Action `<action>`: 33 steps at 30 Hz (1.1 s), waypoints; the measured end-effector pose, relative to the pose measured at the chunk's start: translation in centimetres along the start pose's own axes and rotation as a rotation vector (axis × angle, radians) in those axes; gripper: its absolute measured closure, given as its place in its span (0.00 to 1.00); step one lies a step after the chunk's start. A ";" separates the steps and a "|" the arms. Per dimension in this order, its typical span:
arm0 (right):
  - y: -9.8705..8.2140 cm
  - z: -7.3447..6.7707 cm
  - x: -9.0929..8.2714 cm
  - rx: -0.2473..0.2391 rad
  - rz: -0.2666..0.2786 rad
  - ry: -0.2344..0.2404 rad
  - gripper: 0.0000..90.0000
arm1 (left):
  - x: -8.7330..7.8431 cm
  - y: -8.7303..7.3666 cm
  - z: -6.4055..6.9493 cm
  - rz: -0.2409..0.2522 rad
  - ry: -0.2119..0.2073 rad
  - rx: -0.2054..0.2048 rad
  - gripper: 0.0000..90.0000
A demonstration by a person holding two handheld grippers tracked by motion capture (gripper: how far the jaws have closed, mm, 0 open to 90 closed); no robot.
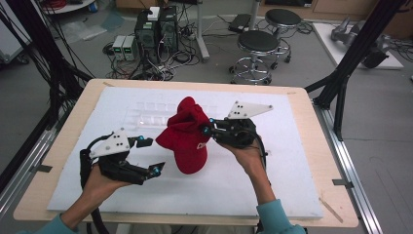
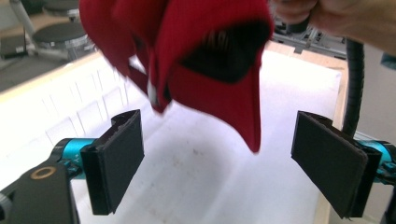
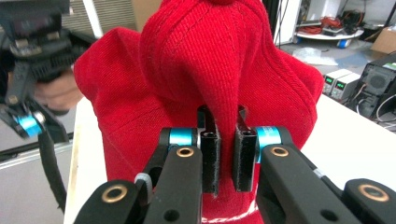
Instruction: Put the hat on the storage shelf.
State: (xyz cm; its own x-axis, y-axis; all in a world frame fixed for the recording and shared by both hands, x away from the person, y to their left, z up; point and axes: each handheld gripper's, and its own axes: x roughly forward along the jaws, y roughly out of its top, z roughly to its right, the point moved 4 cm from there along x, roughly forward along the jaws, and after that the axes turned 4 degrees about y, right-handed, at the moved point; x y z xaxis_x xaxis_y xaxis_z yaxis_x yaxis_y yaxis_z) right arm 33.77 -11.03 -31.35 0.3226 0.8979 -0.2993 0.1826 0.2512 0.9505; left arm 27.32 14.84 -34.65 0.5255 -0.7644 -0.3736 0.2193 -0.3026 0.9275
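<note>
A red cap [image 1: 187,134] with white lettering hangs above the white board [image 1: 272,190], lifted clear of it. My right gripper [image 1: 208,130] is shut on a fold of the cap's crown; in the right gripper view the red cap [image 3: 205,70] is pinched between the two pads of my right gripper [image 3: 226,158]. My left gripper [image 1: 150,156] stands open to the left of the cap, near its brim. In the left gripper view the red cap [image 2: 196,56] hangs above and beyond my open left gripper [image 2: 219,158], brim pointing down, apart from both pads.
A clear plastic tray [image 1: 146,113] with several compartments lies on the board behind the cap. The wooden table edge [image 1: 311,112] frames the board. Stools [image 1: 258,46], computers [image 1: 156,29] and cables stand on the floor beyond.
</note>
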 end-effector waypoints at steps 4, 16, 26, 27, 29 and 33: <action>0.1 0.1 -0.1 0.005 0.014 -0.016 0.94 | 0.5 -0.5 0.5 -0.010 -0.013 -0.015 0.22; 0.6 -0.3 0.2 0.008 0.046 -0.024 0.94 | 3.7 -1.2 1.5 -0.023 -0.059 -0.105 0.38; 0.8 -0.7 0.6 0.002 0.069 -0.014 0.94 | 4.6 -1.3 1.0 -0.025 -0.082 -0.163 0.61; 0.9 -0.7 0.7 -0.001 0.073 -0.010 0.94 | 4.7 -1.3 1.0 -0.023 -0.080 -0.165 0.64; 0.9 -0.8 0.8 -0.001 0.073 -0.010 0.94 | 4.7 -1.4 1.0 -0.022 -0.093 -0.162 0.72; 0.9 -0.9 1.0 -0.005 0.083 -0.009 0.94 | 4.7 -1.5 1.1 -0.032 -0.098 -0.154 0.89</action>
State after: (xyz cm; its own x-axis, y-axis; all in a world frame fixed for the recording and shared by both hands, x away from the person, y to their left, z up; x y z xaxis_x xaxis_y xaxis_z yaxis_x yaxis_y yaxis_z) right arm 33.42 -9.57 -30.68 0.3446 0.9125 -0.2204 0.1501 0.1782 0.9725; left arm 28.52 11.10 -37.78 0.4354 -0.8099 -0.3930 0.3617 -0.2424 0.9002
